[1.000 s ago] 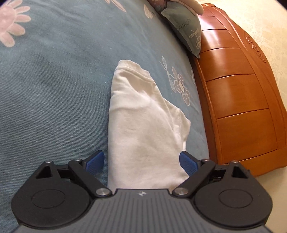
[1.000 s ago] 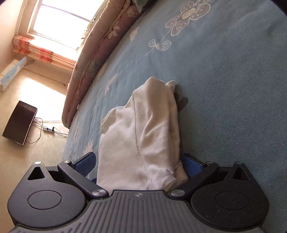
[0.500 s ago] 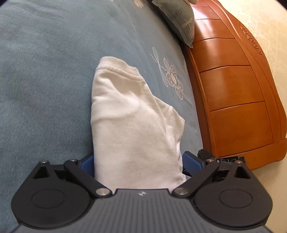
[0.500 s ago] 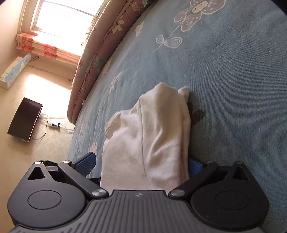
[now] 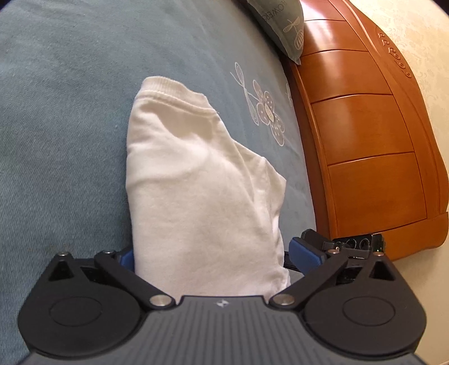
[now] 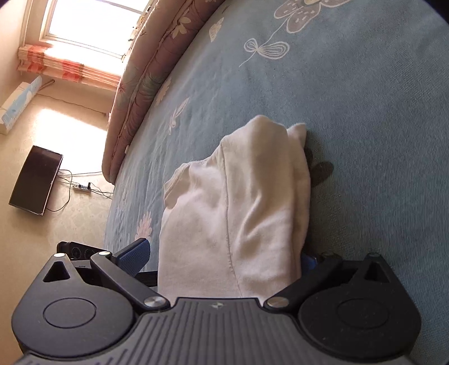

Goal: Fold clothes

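Observation:
A white T-shirt (image 5: 196, 179), folded into a long narrow bundle, lies on the blue bedspread (image 5: 61, 118). Its ribbed collar end points away in the left wrist view. My left gripper (image 5: 214, 252) is open and straddles one end of the bundle. One blue pad (image 5: 304, 252) shows at the right, while the other is mostly hidden by cloth. In the right wrist view the same T-shirt (image 6: 247, 213) fills the gap of my right gripper (image 6: 221, 257), also open, with one blue pad (image 6: 134, 255) clear of the cloth on the left. The two grippers face each other.
An orange wooden headboard (image 5: 364, 146) and a grey-green pillow (image 5: 280, 25) border the bed on one side. A rolled pink floral quilt (image 6: 146, 73) lies along the far side. On the floor beside the bed stand a dark monitor (image 6: 36, 179) and a power strip (image 6: 81, 186).
Both grippers have slid in over the ends of the folded T-shirt, so cloth now fills each gap. Each gripper has come into the other's view. The jaws stay wide.

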